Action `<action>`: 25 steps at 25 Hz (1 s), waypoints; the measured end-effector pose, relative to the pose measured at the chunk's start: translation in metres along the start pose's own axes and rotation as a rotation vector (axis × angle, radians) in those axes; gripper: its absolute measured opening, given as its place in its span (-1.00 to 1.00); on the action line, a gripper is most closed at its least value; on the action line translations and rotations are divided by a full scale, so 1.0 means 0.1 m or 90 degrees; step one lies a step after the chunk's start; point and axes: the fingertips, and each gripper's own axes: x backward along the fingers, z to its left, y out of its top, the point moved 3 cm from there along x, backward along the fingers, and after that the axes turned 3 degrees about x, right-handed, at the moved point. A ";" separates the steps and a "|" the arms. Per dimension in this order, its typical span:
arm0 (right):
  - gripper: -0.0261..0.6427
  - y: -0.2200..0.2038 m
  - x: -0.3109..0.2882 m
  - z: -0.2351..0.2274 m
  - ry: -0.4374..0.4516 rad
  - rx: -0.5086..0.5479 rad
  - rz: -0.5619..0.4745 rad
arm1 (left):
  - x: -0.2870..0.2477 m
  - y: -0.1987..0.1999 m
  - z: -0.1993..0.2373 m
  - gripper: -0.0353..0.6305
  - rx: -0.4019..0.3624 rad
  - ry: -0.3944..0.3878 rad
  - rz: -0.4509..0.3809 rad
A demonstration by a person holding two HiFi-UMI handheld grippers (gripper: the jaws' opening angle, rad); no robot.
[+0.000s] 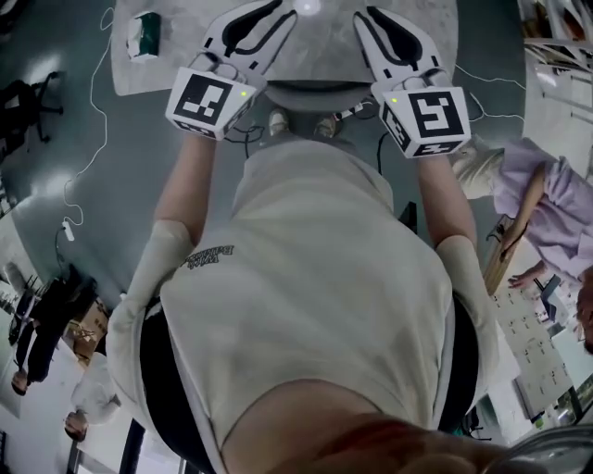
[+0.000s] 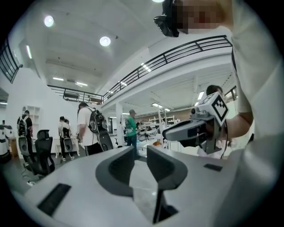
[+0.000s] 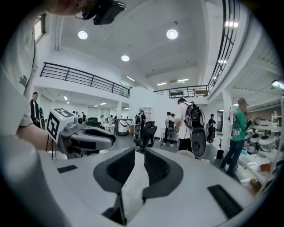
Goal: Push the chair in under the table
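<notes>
In the head view a pale grey table (image 1: 324, 57) lies at the top. A dark curved part of the chair (image 1: 310, 94) shows at its near edge, just beyond the person's shoes (image 1: 278, 120). Both grippers are held up level, side by side above the table edge and apart from the chair. My left gripper (image 1: 264, 14) (image 2: 140, 153) is open by a narrow gap with nothing between its jaws. My right gripper (image 1: 375, 18) (image 3: 139, 153) stands the same, narrow gap, nothing in it. Each gripper view shows the other gripper alongside, the right gripper (image 2: 177, 132) and the left gripper (image 3: 104, 137).
A green box (image 1: 144, 32) sits on the table's left part. Cables (image 1: 83, 157) trail over the floor at left. A person in lilac (image 1: 547, 204) bends at a desk with papers (image 1: 533, 343) on the right. People with backpacks (image 2: 88, 128) and office chairs (image 2: 42, 153) stand farther off.
</notes>
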 end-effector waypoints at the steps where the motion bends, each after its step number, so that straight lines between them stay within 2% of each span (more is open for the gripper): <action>1: -0.71 0.10 0.03 0.01 -0.005 0.010 -0.015 | 0.04 0.08 0.02 -0.63 0.000 0.009 -0.009; 5: -0.73 0.45 0.12 0.07 -0.030 0.074 -0.068 | 0.18 0.48 -0.02 -0.64 0.000 0.020 -0.061; 9: -0.77 0.59 0.23 0.06 -0.041 0.066 -0.104 | 0.31 0.68 -0.08 -0.71 -0.015 0.029 -0.092; 21: -0.87 0.55 0.40 0.13 -0.036 -0.013 -0.135 | 0.41 0.57 -0.15 -0.84 -0.013 0.063 -0.103; 25: -0.89 0.53 0.44 0.21 -0.067 0.015 -0.145 | 0.45 0.50 -0.14 -0.86 -0.013 0.065 -0.093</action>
